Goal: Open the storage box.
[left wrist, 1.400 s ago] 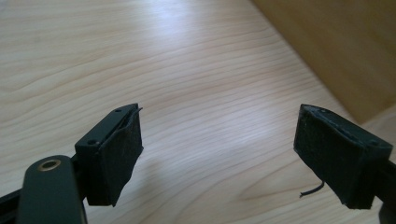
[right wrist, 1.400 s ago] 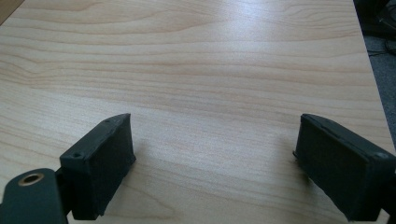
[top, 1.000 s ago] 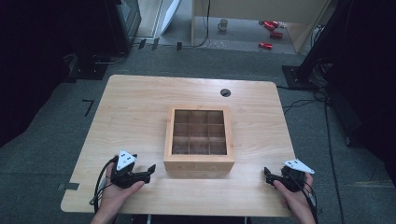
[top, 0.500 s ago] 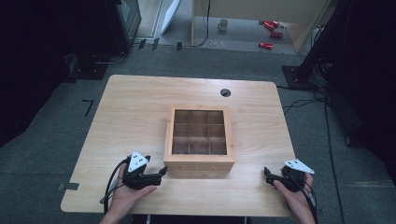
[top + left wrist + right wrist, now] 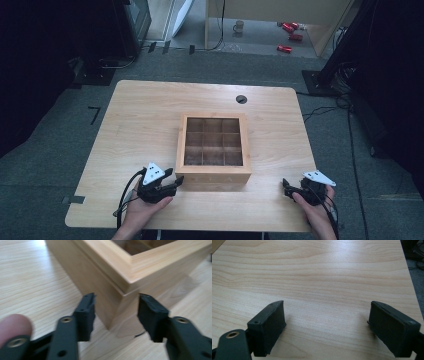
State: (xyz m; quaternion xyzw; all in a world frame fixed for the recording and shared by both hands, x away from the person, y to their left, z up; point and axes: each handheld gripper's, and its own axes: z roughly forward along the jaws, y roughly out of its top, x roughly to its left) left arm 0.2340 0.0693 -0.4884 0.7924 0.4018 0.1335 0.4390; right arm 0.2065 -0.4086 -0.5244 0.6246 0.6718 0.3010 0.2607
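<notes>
A square wooden box with a grid of several open compartments sits in the middle of the table. My left gripper is open and points at the box's near left corner, almost touching it. In the left gripper view that corner of the box stands just beyond the gap of my left gripper, one jaw to each side of it. My right gripper rests near the table's front right, open, apart from the box. In the right gripper view my right gripper has bare tabletop between its wide jaws.
The light wooden table has a round cable hole at the back. On the floor beyond stand a mug and red cans. Cables trail on the floor at the right.
My left gripper has moved right along the table's front, up to the box's near left corner. The right gripper has stayed in place.
</notes>
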